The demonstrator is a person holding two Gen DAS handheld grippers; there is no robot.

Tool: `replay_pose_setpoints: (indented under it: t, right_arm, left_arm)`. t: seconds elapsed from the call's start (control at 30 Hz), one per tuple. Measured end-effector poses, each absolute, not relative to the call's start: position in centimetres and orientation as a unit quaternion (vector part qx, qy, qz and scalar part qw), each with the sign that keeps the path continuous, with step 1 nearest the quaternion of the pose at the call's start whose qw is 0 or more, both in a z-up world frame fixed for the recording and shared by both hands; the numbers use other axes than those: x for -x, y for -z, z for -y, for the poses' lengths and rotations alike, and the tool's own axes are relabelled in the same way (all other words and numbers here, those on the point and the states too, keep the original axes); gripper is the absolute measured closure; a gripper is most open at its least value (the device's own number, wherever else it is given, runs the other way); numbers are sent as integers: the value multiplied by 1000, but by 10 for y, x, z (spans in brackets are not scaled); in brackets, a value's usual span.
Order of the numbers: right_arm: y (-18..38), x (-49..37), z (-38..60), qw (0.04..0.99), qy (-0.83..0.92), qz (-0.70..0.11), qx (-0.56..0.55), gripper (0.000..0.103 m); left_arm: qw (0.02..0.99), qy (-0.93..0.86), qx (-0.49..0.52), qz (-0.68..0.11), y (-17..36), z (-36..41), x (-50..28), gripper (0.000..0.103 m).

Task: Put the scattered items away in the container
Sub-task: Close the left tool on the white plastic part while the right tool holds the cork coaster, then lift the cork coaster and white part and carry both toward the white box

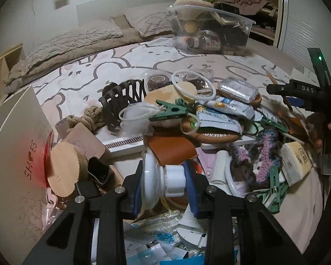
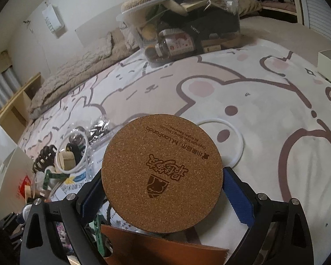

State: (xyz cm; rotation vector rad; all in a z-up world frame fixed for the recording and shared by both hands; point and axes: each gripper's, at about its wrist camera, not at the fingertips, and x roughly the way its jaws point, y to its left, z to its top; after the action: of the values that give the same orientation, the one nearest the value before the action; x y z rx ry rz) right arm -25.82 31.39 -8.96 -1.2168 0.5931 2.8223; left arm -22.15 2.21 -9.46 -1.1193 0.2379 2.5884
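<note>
Left wrist view first: the left claw is pinched down on a white plastic cap piece at six o'clock, pads pressing on both sides. Ahead sprawls the pile: a dark hair clip, green clothespin, crocheted piece and tubes, all on the bed. The clear container sits up at one o'clock, already holding a fair load. By my reckoning the job is partly done, with plenty left. At three o'clock the right claw shows side-on.

Right wrist view now: the right claw is spread wide around a round cork coaster; the left pad touches its rim, and on the right I cannot tell. The container stands at twelve o'clock. Only this view shows the coaster's printed face and the white ring behind it; only the left one shows the whole pile.
</note>
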Motion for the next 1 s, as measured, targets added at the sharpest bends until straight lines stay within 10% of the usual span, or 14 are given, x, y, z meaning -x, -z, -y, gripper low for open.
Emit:
replay_pose_setpoints:
  t: [1.0]
  right_arm:
    - [28, 229, -285, -22, -948, -138, 284, 5]
  left_arm:
    - [106, -945, 309, -29, 48, 16, 213, 70]
